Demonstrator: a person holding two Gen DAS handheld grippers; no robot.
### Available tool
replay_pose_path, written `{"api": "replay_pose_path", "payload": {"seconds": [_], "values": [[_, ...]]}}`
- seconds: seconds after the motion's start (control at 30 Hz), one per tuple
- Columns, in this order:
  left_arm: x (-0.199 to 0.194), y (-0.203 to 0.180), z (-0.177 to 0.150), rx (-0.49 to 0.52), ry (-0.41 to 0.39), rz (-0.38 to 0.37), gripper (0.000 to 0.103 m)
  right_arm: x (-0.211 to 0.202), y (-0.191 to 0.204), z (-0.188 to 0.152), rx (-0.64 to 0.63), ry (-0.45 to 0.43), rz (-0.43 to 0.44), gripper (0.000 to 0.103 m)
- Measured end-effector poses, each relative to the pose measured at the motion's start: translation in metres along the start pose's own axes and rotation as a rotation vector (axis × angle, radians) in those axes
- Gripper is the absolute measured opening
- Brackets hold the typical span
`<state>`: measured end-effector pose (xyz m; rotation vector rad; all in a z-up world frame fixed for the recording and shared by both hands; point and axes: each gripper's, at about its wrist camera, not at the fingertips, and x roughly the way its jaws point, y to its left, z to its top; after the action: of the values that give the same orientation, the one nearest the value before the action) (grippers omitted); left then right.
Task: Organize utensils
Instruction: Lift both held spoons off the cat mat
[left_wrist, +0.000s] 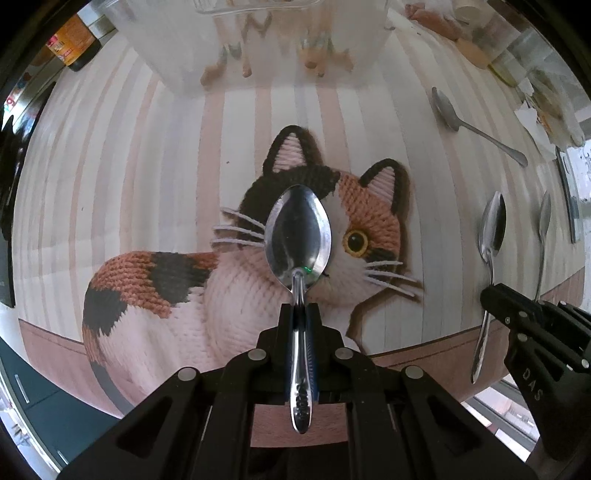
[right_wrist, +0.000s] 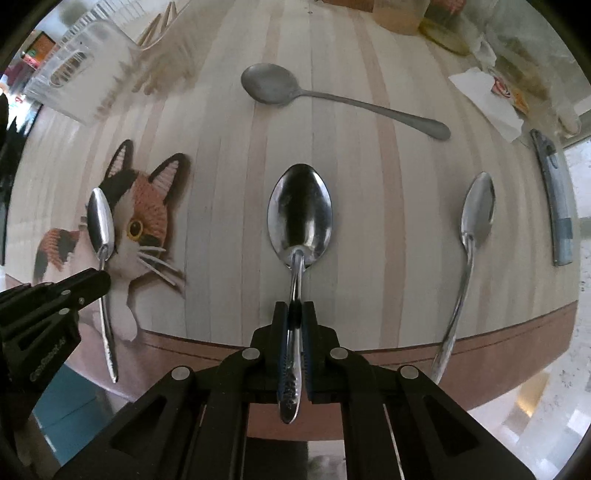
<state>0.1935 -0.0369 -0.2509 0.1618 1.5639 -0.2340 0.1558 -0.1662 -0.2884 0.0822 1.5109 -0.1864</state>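
Observation:
My left gripper (left_wrist: 300, 308) is shut on a shiny steel spoon (left_wrist: 298, 236), held bowl-forward above the cat picture (left_wrist: 236, 291) on the tabletop. My right gripper (right_wrist: 294, 307) is shut on a second shiny spoon (right_wrist: 300, 214), held above the striped table. Each gripper shows in the other's view: the right one (left_wrist: 489, 295) with its spoon (left_wrist: 493, 225), the left one (right_wrist: 99, 278) with its spoon (right_wrist: 100, 225). A dull grey spoon (right_wrist: 273, 84) lies on the table further back, also in the left wrist view (left_wrist: 448, 109). Another shiny spoon (right_wrist: 476, 210) lies at the right near the table edge.
A clear plastic organizer bin (left_wrist: 255, 40) holding wooden utensils stands at the back of the table, also in the right wrist view (right_wrist: 85, 79). Clutter of jars and paper (right_wrist: 491, 96) sits at the back right. A grey flat tool (right_wrist: 557, 199) lies at the right edge. A dark bottle (left_wrist: 74, 40) stands back left.

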Motion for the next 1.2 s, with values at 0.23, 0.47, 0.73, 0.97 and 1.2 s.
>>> {"api": "replay_pose_path", "payload": {"seconds": [0.23,0.47,0.73,0.97,1.2], "values": [[0.001,-0.008,0.0,0.015,-0.006,-0.006,0.007,-0.002,0.003,0.001,0.014,0.016,-0.024,0.008],[0.002,-0.01,-0.007,0.033,-0.019,0.005,0.004,0.002,0.007,-0.001,0.01,0.014,-0.036,0.008],[-0.03,-0.019,-0.013,0.066,-0.11,0.061,0.004,-0.006,0.005,-0.015,0.061,-0.044,-0.021,0.007],[-0.068,-0.024,-0.014,0.079,-0.199,0.08,0.004,-0.031,0.001,-0.013,0.077,-0.111,0.014,0.0],[-0.065,-0.01,-0.012,0.053,-0.195,0.1,0.0,-0.043,-0.031,-0.001,0.2,-0.138,0.164,0.0]]}}
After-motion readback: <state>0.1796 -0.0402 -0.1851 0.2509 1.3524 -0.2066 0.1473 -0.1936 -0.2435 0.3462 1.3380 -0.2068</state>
